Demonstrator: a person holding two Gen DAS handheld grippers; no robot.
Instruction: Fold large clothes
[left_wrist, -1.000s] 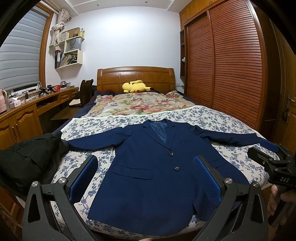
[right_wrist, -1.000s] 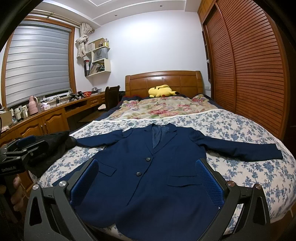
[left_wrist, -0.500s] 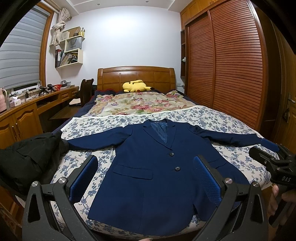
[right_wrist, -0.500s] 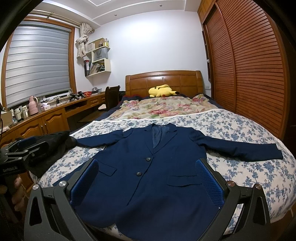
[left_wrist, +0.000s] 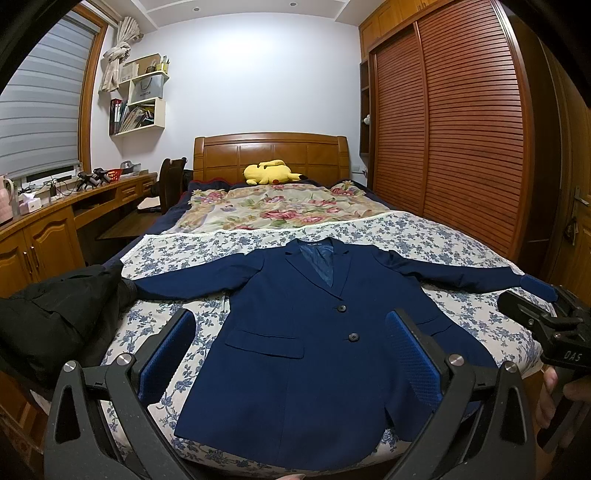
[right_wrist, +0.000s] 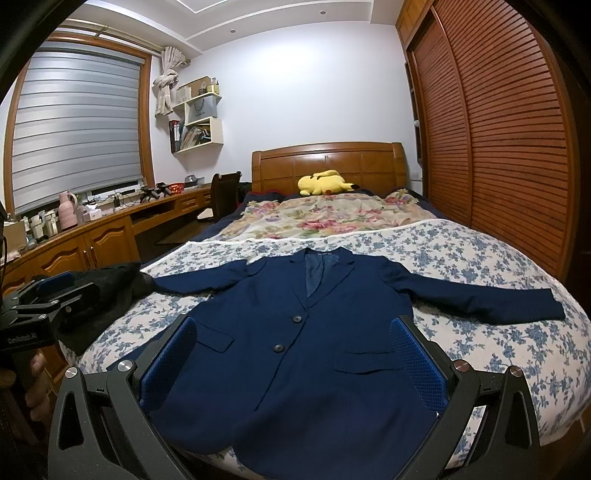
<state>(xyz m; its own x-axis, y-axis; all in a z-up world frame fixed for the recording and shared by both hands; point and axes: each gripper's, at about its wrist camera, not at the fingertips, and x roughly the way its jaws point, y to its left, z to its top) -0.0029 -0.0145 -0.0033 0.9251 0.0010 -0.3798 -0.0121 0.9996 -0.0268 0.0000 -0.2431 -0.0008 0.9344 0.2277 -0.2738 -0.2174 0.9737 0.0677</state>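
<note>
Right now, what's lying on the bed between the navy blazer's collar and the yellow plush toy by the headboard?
In both wrist views, blue-flowered sheet, then the rose-patterned blanket, separate the navy blazer from the yellow plush toy.

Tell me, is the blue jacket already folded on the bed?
No, the blue jacket lies flat on the bed, buttoned, with both sleeves spread out sideways.

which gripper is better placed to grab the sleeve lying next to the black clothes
Left. The black clothes and that sleeve lie on the left gripper's side; the right gripper sits toward the opposite sleeve. Both are open and hold nothing.
</note>
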